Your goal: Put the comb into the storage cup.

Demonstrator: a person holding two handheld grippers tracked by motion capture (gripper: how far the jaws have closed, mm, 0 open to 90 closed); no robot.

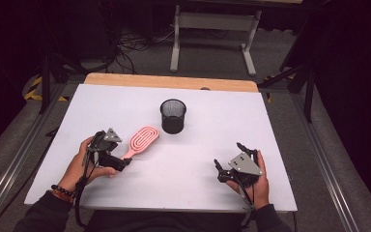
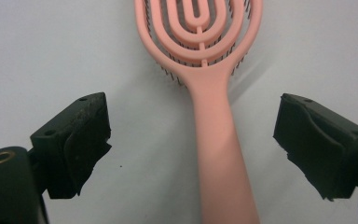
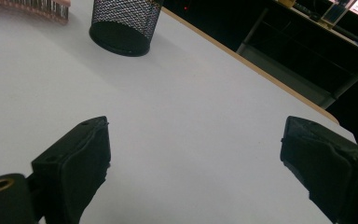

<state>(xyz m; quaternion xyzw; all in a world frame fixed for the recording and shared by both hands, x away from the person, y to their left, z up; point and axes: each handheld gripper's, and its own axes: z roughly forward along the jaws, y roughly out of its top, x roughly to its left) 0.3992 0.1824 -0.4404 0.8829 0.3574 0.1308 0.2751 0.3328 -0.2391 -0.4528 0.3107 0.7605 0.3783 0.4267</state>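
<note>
Your left tongs [image 1: 121, 163] are wide open. They hold nothing. The pink brush [image 1: 141, 140] lies flat on the white counter [image 1: 198, 159], and its handle runs right down the middle of the gap between the two black jaws. In the left gripper view, the brush [image 2: 214, 116] has counter showing on both sides of its handle, so neither jaw touches it. The left tongs [image 2: 191, 140] sit low over the handle end, and the round, loopy head of the brush points away from them, toward the black cup [image 1: 173, 116].

The brush is the thing to look from. The black mesh cup stands upright just past the brush head, close to it but not touching. Your left hand [image 1: 84, 164] is at the handle end of the brush.

Your right tongs [image 1: 229, 169] are well away from the brush, on the far side of the counter from it. They are wide open too, and they hold nothing. In the right gripper view, the right tongs [image 3: 193, 154] have bare white counter between the jaws, with the cup [image 3: 123, 25] farther off.
</note>
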